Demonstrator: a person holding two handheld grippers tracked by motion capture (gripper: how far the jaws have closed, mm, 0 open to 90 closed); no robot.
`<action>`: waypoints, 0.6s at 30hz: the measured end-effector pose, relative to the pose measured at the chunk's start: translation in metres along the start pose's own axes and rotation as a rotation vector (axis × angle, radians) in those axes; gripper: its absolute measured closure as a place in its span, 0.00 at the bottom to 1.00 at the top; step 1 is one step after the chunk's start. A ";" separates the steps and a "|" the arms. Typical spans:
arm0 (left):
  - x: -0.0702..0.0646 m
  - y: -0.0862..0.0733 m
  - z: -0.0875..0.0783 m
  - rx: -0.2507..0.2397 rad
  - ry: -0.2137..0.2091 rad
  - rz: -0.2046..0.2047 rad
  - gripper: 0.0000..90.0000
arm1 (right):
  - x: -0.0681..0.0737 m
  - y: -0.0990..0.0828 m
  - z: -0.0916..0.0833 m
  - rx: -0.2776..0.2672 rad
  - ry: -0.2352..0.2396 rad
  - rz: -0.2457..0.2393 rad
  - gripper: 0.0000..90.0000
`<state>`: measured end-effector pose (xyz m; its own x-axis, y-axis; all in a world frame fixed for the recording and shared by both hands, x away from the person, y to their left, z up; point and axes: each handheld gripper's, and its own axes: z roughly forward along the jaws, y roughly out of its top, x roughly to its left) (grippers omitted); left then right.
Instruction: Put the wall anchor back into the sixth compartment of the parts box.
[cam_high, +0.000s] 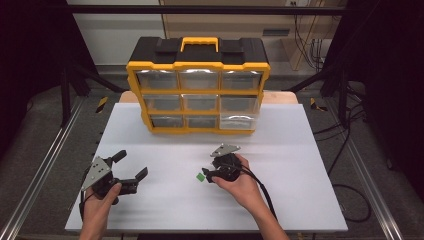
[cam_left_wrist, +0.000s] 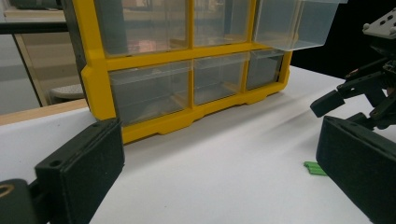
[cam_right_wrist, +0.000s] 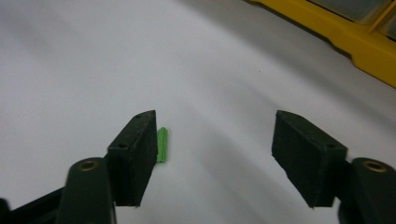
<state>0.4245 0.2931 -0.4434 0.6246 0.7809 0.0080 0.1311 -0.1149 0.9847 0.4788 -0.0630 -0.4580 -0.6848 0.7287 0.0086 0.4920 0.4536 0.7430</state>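
A white worktop (cam_high: 300, 200) carries a yellow drawer cabinet (cam_high: 198, 87) at its far edge, its lower right drawer (cam_high: 239, 121) pulled out. The left gripper (cam_high: 131, 169) is held with fingers spread wide and empty. The right gripper (cam_high: 206, 174) is seen partly open, nothing gripped. A small green piece (cam_high: 200, 177) lies flat on the worktop, just beside one right finger (cam_right_wrist: 135, 149).

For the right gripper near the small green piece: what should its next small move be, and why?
Probably shift the right gripper sideways toward the small green piece before closing. In the right gripper view its jaws stand apart with nothing between them, and the piece lies flat on the white table beside the near jaw, not in the gap. Closing now would likely miss or nudge it.
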 end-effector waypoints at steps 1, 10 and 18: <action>0.000 0.000 0.000 0.001 -0.001 0.000 0.01 | 0.000 0.000 0.001 -0.001 -0.003 -0.001 0.40; -0.001 0.000 0.001 0.008 -0.011 -0.001 0.01 | 0.001 0.001 0.008 0.026 0.009 0.011 0.61; -0.002 0.001 0.002 0.012 -0.016 0.006 0.01 | 0.012 -0.001 0.015 0.053 0.048 -0.013 0.75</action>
<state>0.4245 0.2902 -0.4430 0.6374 0.7705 0.0112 0.1363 -0.1270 0.9825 0.4783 -0.0471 -0.4688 -0.7156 0.6977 0.0327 0.5102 0.4902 0.7067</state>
